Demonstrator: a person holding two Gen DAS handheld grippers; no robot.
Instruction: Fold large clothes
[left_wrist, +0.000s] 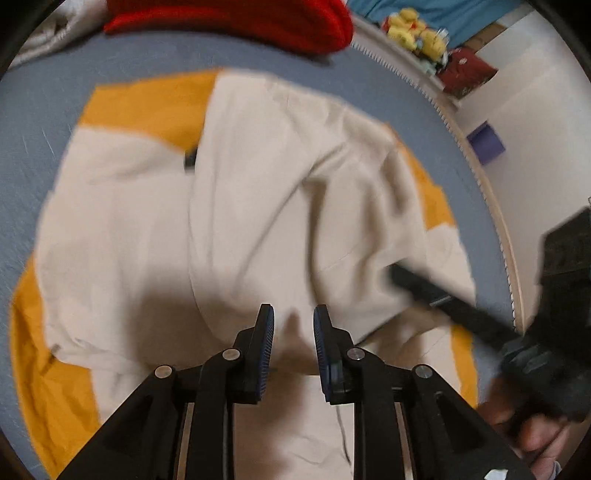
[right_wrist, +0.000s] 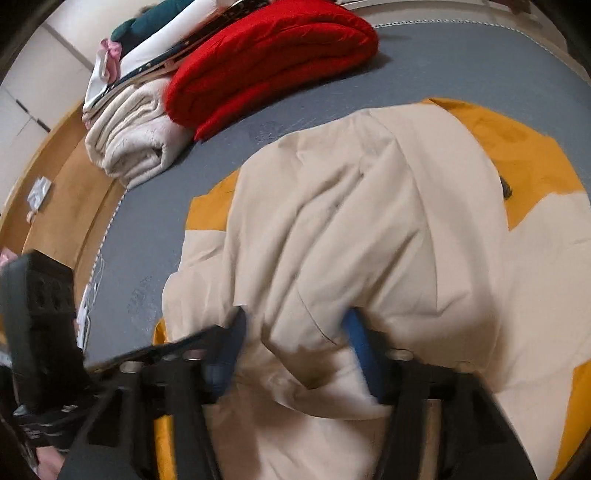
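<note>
Over the cream garment (left_wrist: 258, 206), left tongs (left_wrist: 293, 332) parted, empty; right tongs (right_wrist: 295, 343) wide around a fold.

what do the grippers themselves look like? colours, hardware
Both are black, angular linkage frames. Left gripper: silver pivot bolts and dark blue ribbed pads on the fingers. Right gripper: brighter blue pads on its fingers, blurred. No cables or sleeves discernible.

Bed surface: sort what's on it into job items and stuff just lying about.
Job in hand:
cream-and-orange garment, spread on the grey bed
left gripper
right gripper

Lying about:
folded red blanket
rolled cream blanket
yellow plush toys
purple box
</note>
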